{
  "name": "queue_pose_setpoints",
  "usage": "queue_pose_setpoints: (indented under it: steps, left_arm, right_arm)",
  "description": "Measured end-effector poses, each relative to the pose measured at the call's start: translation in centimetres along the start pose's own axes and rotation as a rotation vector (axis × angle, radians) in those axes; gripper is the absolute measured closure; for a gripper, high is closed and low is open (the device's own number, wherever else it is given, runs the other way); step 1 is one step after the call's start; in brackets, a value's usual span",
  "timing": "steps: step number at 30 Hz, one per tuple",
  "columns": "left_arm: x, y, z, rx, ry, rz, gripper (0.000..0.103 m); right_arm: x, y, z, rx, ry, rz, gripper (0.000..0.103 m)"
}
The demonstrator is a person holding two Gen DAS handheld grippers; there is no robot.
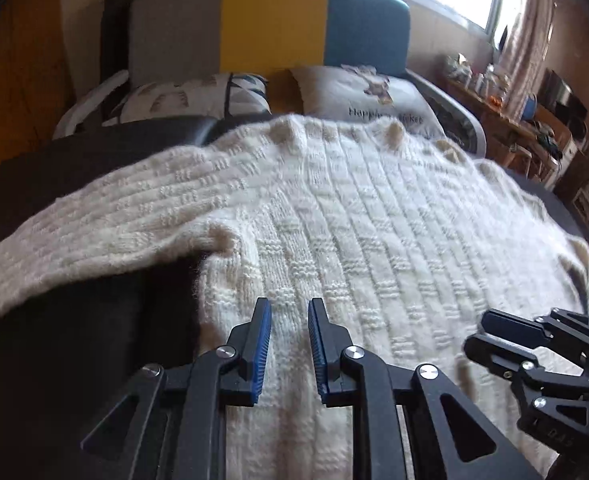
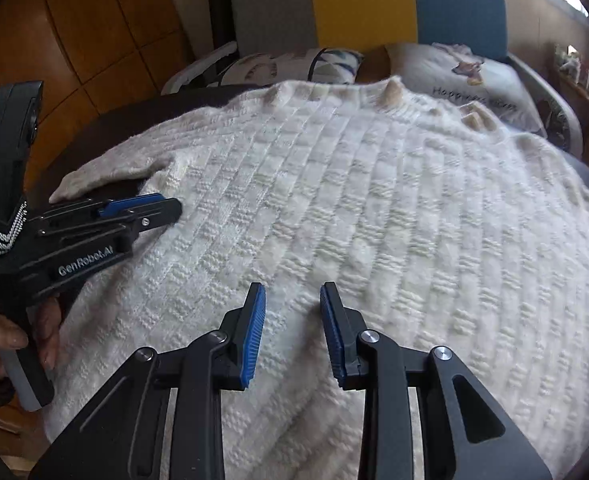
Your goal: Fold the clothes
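Left wrist view: cream knitted sweater (image 1: 334,216) spread flat over a dark bed (image 1: 74,340), neck end toward the headboard (image 1: 270,24) with its grey, yellow and blue panels. One sleeve (image 1: 94,232) stretched away from the sweater's body across the dark cover. Two pillows (image 1: 358,92) between sweater and headboard. Left gripper (image 1: 289,306) poised over the sweater's hem end, blue pads parted by a narrow gap, nothing pinched between them. Right gripper (image 1: 494,330) just beside it, over the same hem end; gap there hidden by the angle, so impossible to tell.

Right wrist view: same sweater (image 2: 354,208) filling the middle, collar toward the headboard (image 2: 366,4). Right gripper (image 2: 292,292) above the knit near the hem, pads somewhat apart, empty. Left gripper (image 2: 162,204) seen side-on at the sweater's edge by the sleeve (image 2: 106,172), held by a hand (image 2: 22,340); fingers lying over the knit, not visibly clamping any fabric.
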State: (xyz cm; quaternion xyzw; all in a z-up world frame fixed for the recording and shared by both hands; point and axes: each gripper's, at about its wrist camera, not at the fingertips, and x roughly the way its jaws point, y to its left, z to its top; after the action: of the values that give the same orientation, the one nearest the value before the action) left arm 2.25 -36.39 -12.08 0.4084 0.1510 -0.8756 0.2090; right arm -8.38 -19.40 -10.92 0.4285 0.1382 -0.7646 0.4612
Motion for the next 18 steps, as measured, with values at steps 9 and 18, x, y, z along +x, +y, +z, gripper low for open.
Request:
queue_pose_setpoints:
  steps: [9, 18]
  left_arm:
    - [-1.0, -2.7, -5.0, 0.044, 0.002, 0.022, 0.084]
    - [-2.7, -2.9, -5.0, 0.002, -0.006, 0.043, 0.082]
  right_arm:
    - [-3.4, -3.2, -4.7, 0.052, 0.06, -0.217, 0.072]
    - [-4.4, -3.2, -6.6, 0.028, 0.015, -0.25, 0.071]
